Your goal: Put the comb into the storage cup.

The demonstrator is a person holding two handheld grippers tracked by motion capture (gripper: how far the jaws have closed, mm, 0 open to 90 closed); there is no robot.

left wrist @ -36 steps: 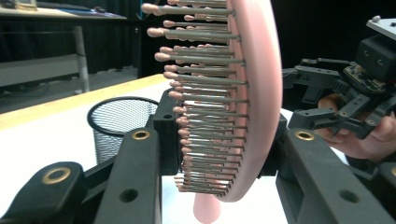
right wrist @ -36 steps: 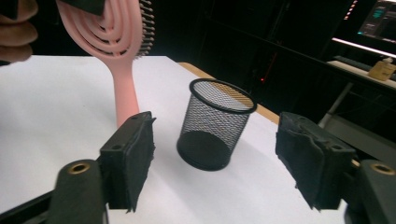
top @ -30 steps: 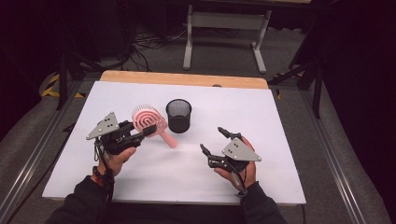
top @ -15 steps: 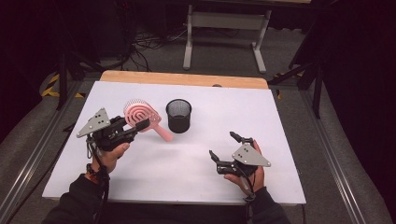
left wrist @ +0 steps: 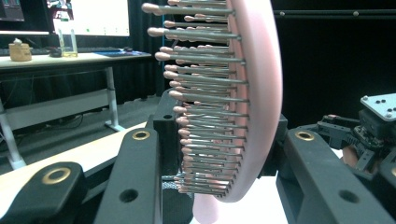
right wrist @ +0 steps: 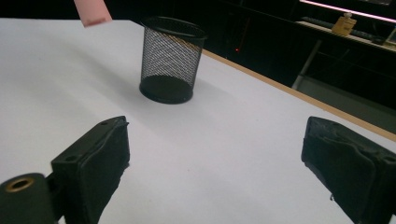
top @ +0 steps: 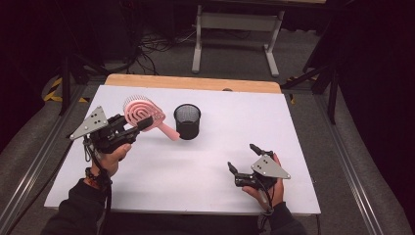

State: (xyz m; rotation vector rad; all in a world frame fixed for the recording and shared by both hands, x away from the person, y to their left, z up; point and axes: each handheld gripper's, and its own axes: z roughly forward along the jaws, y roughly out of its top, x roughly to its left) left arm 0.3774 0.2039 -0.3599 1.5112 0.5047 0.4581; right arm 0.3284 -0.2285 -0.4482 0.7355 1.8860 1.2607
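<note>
A pink hairbrush [top: 144,114] hangs above the table's left half, its handle slanting down toward a black mesh cup [top: 187,121]. My left gripper [top: 139,127] is shut on the brush head; in the left gripper view the bristles [left wrist: 205,98] stand between the two jaws. The mesh cup [right wrist: 171,58] stands upright near the table's middle. Near the front right, my right gripper [top: 241,159] is open with nothing between its jaws. The tip of the brush handle [right wrist: 92,11] shows at the top of the right gripper view.
The white table [top: 215,161] has a wooden strip [top: 195,83] along its far edge. A metal stand [top: 235,29] and cables lie on the floor behind. Rails run along both sides of the table.
My left gripper has lifted the hairbrush up and to the left, away from the table. The right gripper has drawn back toward the front right edge.
</note>
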